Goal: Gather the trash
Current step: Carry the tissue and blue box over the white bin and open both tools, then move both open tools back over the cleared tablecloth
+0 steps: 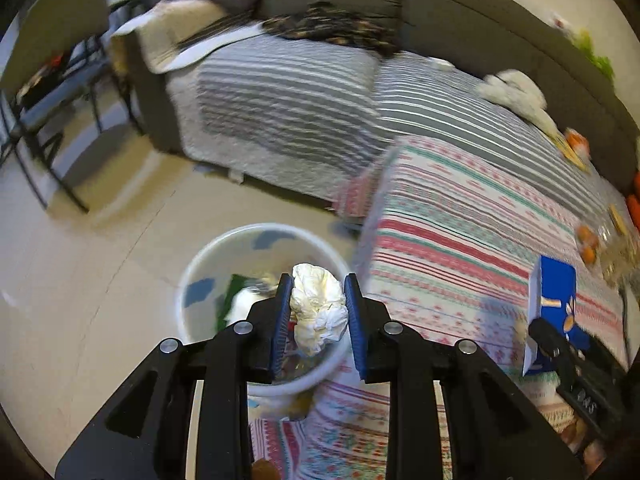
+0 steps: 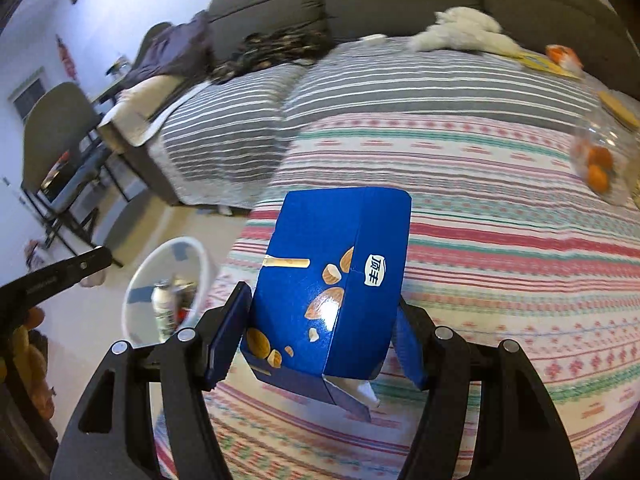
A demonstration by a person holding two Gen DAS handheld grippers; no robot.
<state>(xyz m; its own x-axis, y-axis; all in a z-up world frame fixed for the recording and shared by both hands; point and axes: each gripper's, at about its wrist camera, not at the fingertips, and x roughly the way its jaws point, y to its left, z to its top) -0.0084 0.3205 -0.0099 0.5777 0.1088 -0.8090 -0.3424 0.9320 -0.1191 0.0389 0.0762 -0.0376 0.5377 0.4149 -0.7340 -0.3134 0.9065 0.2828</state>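
Note:
My left gripper [image 1: 318,312] is shut on a crumpled white paper ball [image 1: 318,308] and holds it over the near rim of a white trash bin [image 1: 200,264] on the floor. The bin holds some trash; a white bottle [image 2: 164,308] shows inside it in the right wrist view, where the bin [image 2: 138,280] stands at the left. My right gripper [image 2: 320,320] is shut on a blue snack box [image 2: 332,280] with almond pictures, held above the patterned table cover [image 2: 500,240]. The box [image 1: 554,304] also shows at the right in the left wrist view.
The table with the striped pink and green cover [image 1: 460,232] is right of the bin. A bag of oranges [image 2: 598,168] lies on its far right. A sofa with grey striped covers [image 1: 280,92] stands behind, with clothes and a white plush [image 2: 464,32] on it. A chair [image 1: 52,80] stands at left.

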